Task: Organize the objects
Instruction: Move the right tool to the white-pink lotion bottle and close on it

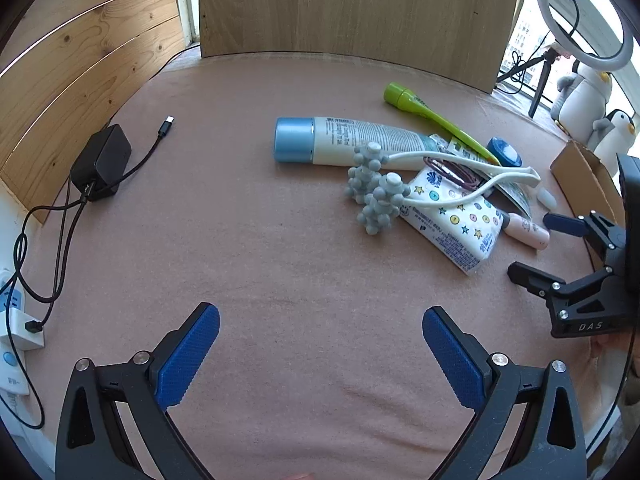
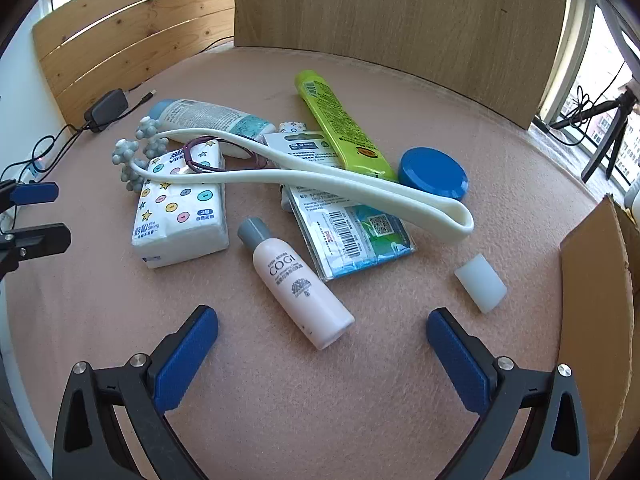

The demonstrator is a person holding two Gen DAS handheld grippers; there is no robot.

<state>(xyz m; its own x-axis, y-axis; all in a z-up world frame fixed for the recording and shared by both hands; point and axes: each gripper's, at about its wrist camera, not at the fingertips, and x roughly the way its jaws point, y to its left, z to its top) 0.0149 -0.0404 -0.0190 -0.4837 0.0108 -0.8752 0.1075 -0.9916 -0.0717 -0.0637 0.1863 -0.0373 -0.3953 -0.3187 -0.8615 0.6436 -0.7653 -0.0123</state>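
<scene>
On the pink felt surface [image 2: 280, 400] a pale pink bottle with grey cap [image 2: 294, 282] lies just ahead of the right gripper [image 2: 322, 338], fingers spread, empty; left gripper [image 1: 320, 338] likewise released.

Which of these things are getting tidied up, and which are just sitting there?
To tidy:
pink bottle
tissue pack
white roller massager
green tube
blue-capped tube
blue round lid
packet with barcode
small white cap

Just lying about:
black charger
power strip
ring light
toy penguins
</scene>
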